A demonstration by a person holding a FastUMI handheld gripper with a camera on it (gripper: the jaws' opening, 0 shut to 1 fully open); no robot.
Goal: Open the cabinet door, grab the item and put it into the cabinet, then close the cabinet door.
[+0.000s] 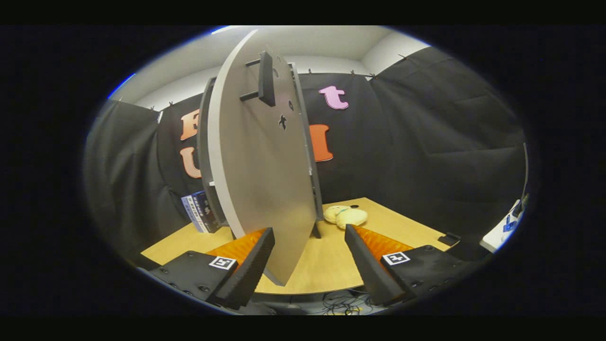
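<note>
A grey cabinet door stands swung open, seen almost edge-on, with its lower corner reaching in between my fingers. A dark bar handle sticks out near the top of the door. The cabinet body shows as a dark edge behind the door's left side. A pale yellow soft toy lies on the wooden table, beyond my right finger and right of the door. My gripper is open, with both fingers spread wide and pressing on nothing.
Several dark blue books stand to the left of the cabinet. A small black object lies at the table's right edge. Cables hang below the table's near edge. A white surface sits far right.
</note>
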